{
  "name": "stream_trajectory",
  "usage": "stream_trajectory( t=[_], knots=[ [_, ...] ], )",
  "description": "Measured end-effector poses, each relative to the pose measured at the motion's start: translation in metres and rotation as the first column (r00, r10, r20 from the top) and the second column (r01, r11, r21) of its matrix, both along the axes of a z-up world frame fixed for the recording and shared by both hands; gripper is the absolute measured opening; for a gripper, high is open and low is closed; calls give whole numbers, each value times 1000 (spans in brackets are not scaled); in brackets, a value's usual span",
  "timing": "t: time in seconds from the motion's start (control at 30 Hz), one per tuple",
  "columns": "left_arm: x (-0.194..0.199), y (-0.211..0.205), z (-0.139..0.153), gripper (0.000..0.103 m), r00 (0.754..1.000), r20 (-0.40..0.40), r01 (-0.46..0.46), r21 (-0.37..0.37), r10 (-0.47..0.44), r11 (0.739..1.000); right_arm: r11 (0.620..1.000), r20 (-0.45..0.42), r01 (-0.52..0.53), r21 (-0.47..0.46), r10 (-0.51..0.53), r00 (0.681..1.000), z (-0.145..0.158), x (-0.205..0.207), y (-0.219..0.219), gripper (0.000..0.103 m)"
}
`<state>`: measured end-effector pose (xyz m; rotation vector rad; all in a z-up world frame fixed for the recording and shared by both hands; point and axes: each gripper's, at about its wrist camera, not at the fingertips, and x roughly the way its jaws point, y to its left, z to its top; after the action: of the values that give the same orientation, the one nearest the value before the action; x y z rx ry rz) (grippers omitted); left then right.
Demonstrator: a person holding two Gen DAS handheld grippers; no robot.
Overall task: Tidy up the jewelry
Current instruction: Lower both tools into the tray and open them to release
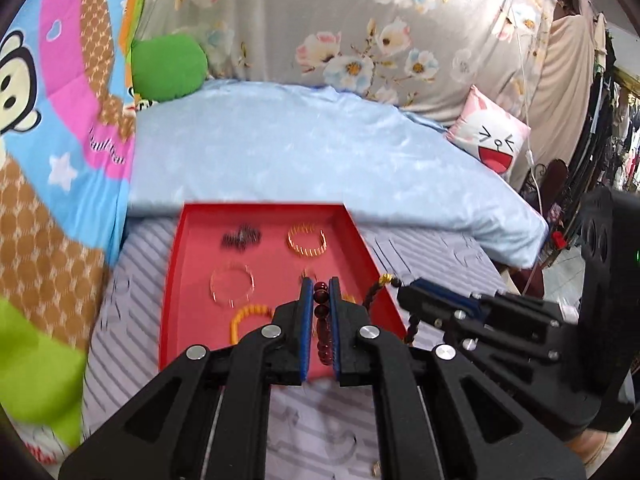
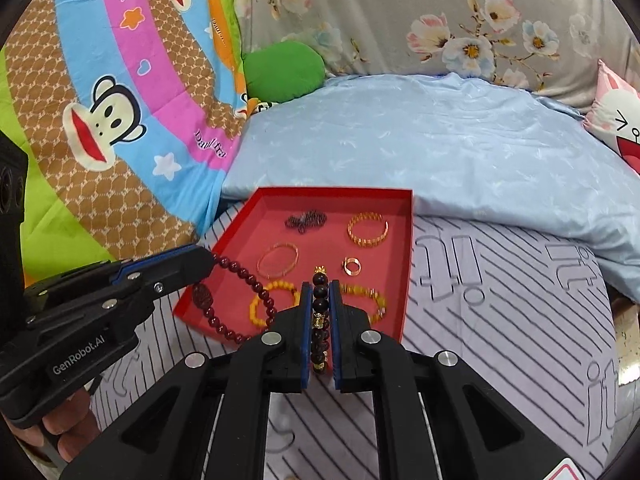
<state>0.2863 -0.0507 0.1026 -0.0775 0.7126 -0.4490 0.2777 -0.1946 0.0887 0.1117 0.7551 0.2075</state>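
I hold dark-red bead bracelet (image 2: 240,288) in left gripper (image 1: 320,292), fingers narrow; black bead bracelet (image 2: 320,312) in right gripper (image 2: 320,300), likewise. Both hang lengthwise over red tray (image 2: 406,264) lower edge, frame centre.

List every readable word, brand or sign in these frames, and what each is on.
"GenRobot.AI": on the left gripper body, right wrist view.
"Paul frank": on the monkey quilt, repeated; some copies are cut off or blurred.
Red-edged sticker on the right gripper, bottom corner: unreadable.
Large outlined characters on the striped sheet: not legible as words.
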Motion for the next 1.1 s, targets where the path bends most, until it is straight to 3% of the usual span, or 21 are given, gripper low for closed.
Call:
stream_trajectory(
  t=[0.17, 0.43, 0.7, 0.93, 1.03, 1.1],
  knots=[
    [39, 1, -13, 7, 999, -31, -18, -17, 17, 1000, 999, -30, 1, 36, 0, 1000, -9, 40, 5, 8],
    [88, 18, -72, 8, 986, -159, -63, -63, 52, 996, 990, -115, -14, 142, 31, 993, -44, 84, 18, 8],
    [102, 28, -103, 8, 975, -178, -117, 90, 132, 989, 1000, -179, 12, 6, -11, 984, -77, 105, 22, 8],
    [101, 25, -107, 8, 975, -162, -130, 136, 151, 982, 998, -166, 20, -53, -29, 986, -82, 107, 23, 12],
    [99, 24, -105, 18, 974, -150, -149, 144, 170, 978, 999, -157, 25, -43, -32, 987, -79, 104, 21, 19],
    [97, 24, -102, 18, 975, -145, -147, 137, 167, 980, 999, -151, 29, -31, -33, 988, -76, 102, 20, 19]
  ],
)
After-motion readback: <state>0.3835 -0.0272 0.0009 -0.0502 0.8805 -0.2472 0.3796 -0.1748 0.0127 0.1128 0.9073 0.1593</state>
